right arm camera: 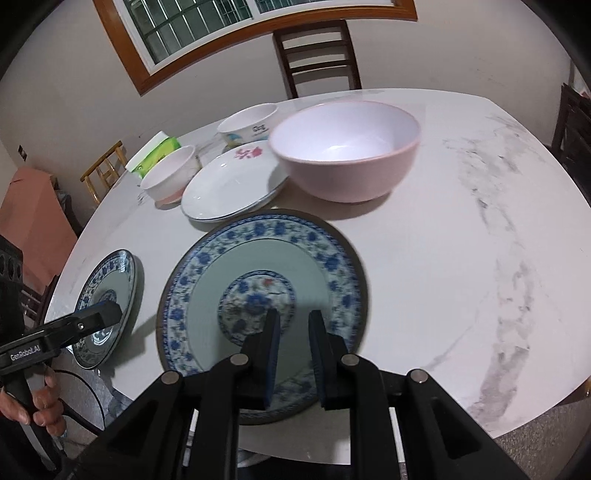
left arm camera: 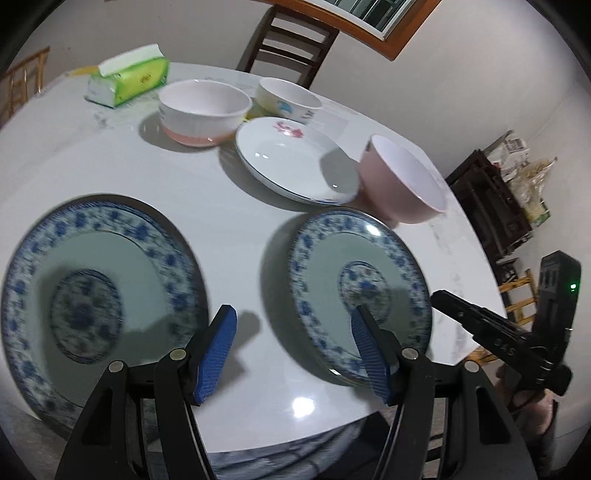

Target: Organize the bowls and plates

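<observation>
two blue-patterned plates (left arm camera: 103, 280) (left arm camera: 354, 291) flat on table (left arm camera: 207, 184); left gripper (left arm camera: 291, 350) spread apart, empty; right gripper (right arm camera: 293, 354) nearly together, empty.

Home dining room. White marble-look table (right arm camera: 480, 229) set with household crockery: blue-patterned plates (right arm camera: 258, 295), pink bowl (right arm camera: 343, 162), white plate (right arm camera: 229, 188) with red flower. Green tissue pack (left arm camera: 129, 75) on tabletop. Dark wooden dining chair (right arm camera: 317, 55) against plain wall. Wood-framed barred window (right arm camera: 192, 22). Cluttered dark cabinet (left arm camera: 491, 199) at side.
</observation>
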A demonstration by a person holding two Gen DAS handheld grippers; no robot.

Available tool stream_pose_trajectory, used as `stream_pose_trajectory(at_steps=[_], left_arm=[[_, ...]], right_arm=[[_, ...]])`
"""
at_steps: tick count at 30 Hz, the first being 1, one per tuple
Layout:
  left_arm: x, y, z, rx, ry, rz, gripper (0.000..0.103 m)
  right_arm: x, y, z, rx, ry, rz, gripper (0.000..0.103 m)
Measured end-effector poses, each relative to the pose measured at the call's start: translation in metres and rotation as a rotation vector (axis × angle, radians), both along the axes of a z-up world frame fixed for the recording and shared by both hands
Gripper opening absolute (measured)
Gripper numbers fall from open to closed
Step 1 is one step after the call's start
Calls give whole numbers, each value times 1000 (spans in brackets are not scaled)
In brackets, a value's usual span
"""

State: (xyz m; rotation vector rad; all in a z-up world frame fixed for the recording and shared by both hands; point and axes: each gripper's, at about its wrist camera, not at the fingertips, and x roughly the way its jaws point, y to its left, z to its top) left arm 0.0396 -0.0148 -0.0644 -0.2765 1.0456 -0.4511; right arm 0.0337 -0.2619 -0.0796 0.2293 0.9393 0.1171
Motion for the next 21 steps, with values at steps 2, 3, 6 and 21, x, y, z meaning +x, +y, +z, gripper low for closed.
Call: stream_pose_trajectory(at_steps=[2,3,6,21], left_arm=[[0,-3,-1,-16,4,-5,61],[0,-2,-1,-15,4,-3,61],[1,-5,-2,-12,-3,5,61],[7,-17,-18,-31,69,-2,61]], right_arm=[[0,-7,-1,0,-3,-7,18],[0,-10,-2,1,-4,-10,18],[1,-23,-5,11,-2,-27,18],[18,-47,-30,126,67,18,18]])
